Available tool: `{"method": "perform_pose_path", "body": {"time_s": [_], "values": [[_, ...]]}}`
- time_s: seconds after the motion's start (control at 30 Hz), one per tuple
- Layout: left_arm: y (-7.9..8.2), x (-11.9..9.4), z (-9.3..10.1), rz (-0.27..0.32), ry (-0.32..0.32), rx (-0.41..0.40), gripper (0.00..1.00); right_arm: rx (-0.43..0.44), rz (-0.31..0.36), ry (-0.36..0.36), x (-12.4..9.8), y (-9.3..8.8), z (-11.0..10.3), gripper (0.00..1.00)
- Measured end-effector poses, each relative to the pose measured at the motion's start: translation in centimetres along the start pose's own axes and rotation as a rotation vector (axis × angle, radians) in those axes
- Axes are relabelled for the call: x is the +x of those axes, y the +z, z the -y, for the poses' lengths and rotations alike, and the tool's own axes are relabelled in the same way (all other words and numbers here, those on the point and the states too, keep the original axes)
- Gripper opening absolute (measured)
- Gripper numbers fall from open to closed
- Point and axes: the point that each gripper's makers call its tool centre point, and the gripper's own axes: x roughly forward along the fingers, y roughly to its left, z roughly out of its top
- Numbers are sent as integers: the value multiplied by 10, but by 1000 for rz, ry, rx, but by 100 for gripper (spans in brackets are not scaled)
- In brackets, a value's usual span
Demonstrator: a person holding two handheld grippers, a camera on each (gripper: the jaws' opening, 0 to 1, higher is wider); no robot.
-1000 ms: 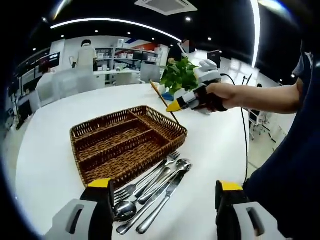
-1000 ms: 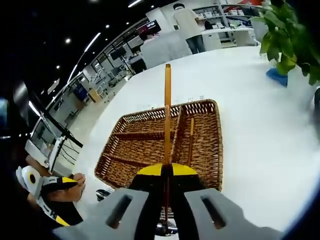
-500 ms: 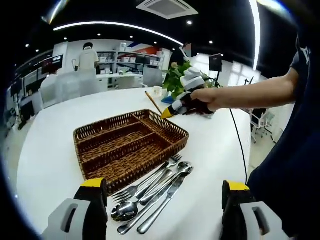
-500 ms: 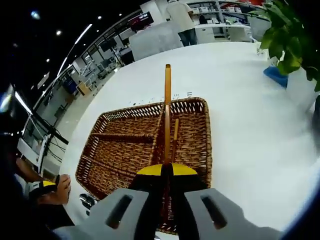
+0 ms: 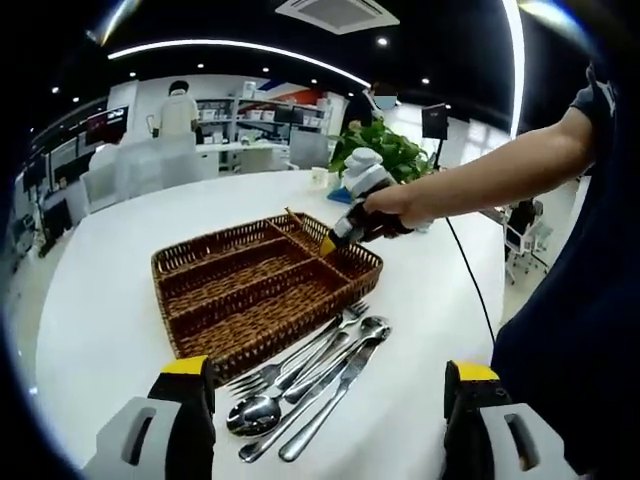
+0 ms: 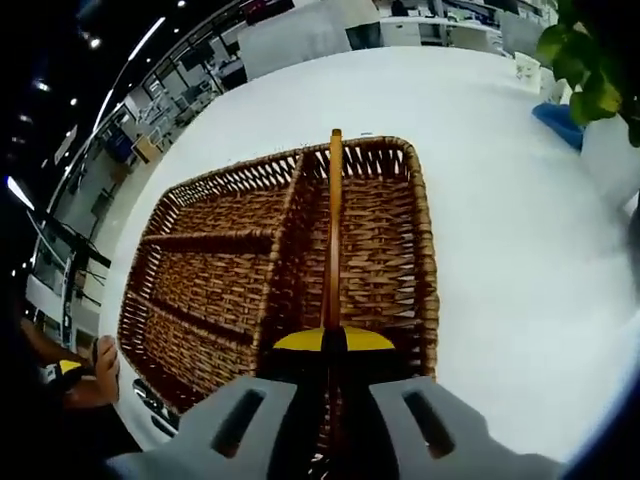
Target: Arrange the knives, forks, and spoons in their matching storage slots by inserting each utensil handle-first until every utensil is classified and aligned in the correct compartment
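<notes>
Utensils (image 5: 305, 380), forks, spoons and a knife, lie bunched on the white tabletop (image 5: 100, 330) just beside the wicker tray (image 5: 262, 283); left tongs (image 5: 330, 425) hang spread wide. Right gripper view: right tongs (image 6: 333, 342) pinch a wooden chopstick (image 6: 335, 230) above the tray's (image 6: 290, 260) end compartment.

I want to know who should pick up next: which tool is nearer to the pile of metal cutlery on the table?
Left. The left tool hangs open just in front of the cutlery pile, while the right tool is across the wicker tray, over its far compartment, shut on a wooden stick.
</notes>
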Motion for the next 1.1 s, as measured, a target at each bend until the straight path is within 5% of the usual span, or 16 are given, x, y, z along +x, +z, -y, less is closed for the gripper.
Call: {"method": "perform_pose_path", "body": {"time_s": [1.1], "values": [[-13, 0, -2, -59, -4, 32, 99, -92, -39, -29, -3, -17, -1, 7]]}}
